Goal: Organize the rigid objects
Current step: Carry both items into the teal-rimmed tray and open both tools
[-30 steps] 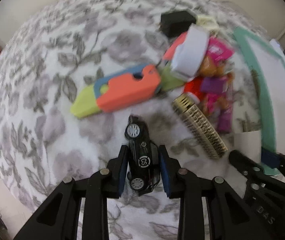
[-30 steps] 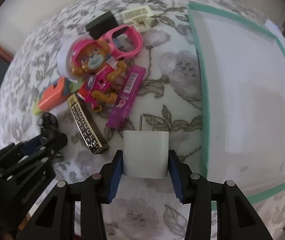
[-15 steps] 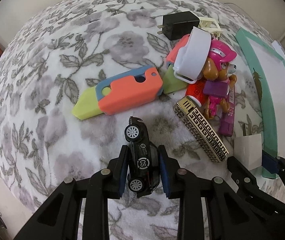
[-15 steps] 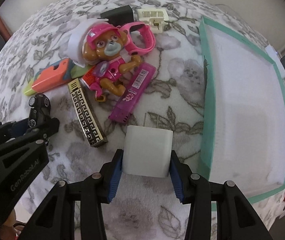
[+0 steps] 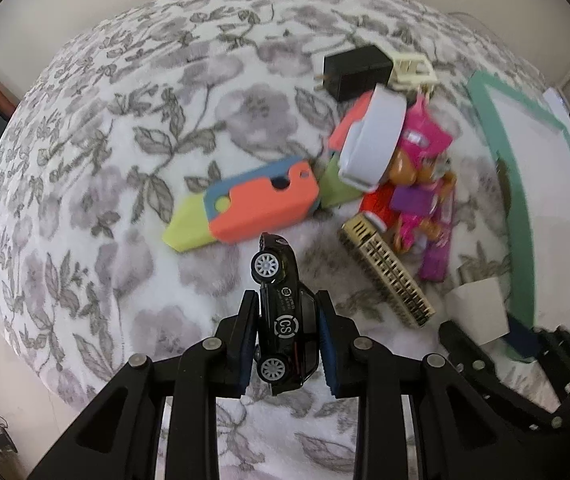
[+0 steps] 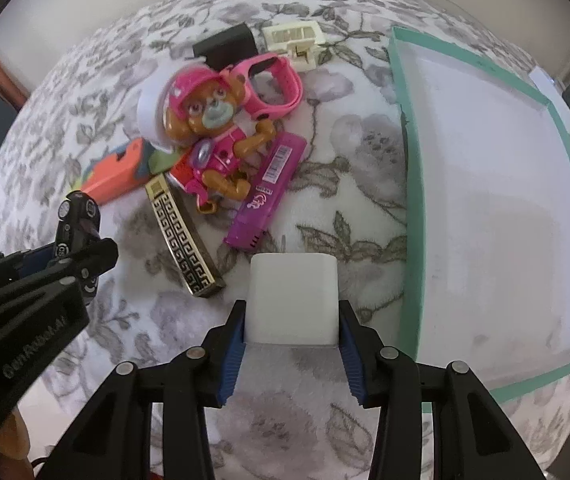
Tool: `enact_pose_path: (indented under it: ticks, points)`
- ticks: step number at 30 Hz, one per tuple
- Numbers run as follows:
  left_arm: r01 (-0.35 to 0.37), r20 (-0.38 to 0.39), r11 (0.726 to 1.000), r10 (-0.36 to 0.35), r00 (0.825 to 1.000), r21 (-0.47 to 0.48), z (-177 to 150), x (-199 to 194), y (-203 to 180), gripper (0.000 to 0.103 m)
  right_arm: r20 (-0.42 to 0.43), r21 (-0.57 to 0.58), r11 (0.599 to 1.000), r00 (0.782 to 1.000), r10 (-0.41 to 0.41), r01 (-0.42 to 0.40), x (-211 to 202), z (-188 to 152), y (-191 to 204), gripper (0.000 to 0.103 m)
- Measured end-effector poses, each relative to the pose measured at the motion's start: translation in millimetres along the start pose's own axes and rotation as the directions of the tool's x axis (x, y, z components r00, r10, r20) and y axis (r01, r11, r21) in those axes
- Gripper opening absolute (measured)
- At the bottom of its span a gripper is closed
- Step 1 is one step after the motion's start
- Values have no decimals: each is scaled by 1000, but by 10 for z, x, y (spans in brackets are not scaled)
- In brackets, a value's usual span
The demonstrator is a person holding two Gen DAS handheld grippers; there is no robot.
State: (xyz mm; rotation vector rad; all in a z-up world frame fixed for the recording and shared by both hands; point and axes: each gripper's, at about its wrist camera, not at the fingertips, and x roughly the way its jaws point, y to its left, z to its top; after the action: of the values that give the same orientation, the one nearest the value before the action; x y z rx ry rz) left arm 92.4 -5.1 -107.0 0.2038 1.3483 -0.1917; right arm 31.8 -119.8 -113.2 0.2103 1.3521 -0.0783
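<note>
My left gripper [image 5: 287, 316] is shut on a black toy car [image 5: 285, 312] with white wheels, held nose-out above the floral blanket. In the right wrist view that car [image 6: 73, 220] and the left gripper show at the left edge. My right gripper [image 6: 291, 320] is shut on a white charger block [image 6: 291, 296], lifted just left of the teal-rimmed white box [image 6: 409, 200]. A pile lies further out: a pink dog figure [image 6: 209, 128], a purple lighter [image 6: 269, 192], a gold-and-black patterned bar [image 6: 183, 236] and an orange-and-green toy knife [image 5: 245, 204].
A black plug adapter [image 5: 357, 68], a cream plastic clip [image 6: 295, 38], a pink watch [image 6: 273, 82] and a white band [image 5: 373, 136] lie in the pile on the floral blanket [image 5: 125, 160]. The blanket's edge drops off at the left and near side.
My left gripper has risen with the toy car, so the pile looks further off. The right gripper still holds the white block in about the same place.
</note>
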Motion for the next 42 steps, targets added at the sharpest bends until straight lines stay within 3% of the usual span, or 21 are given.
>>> enact_pose_path:
  ticks: [7,13,21,31,42]
  points:
    - [7,37,1000,-7,999,1,196,-321,-199,29,17,32,997,998,69,-69,-188,60,-152,46]
    - [15,101,1000,-16,995,5,369,-658,-344,29,99,116,986,989,111,-122,-448,112,-443,45]
    - [42,155,995,-56,986,92,572,-848,-865,29,163,271,961,986,17,-62,-616,272,-1142,45]
    - [146,132,973,-171,976,178,809,-635,-1726,29,146,336,939,981,-125,69,-512,399,-1912,46]
    - [210,81,963,-225,971,167,1025,-174,-2157,30,134,363,928,981,-143,86,-305,636,-2372,46]
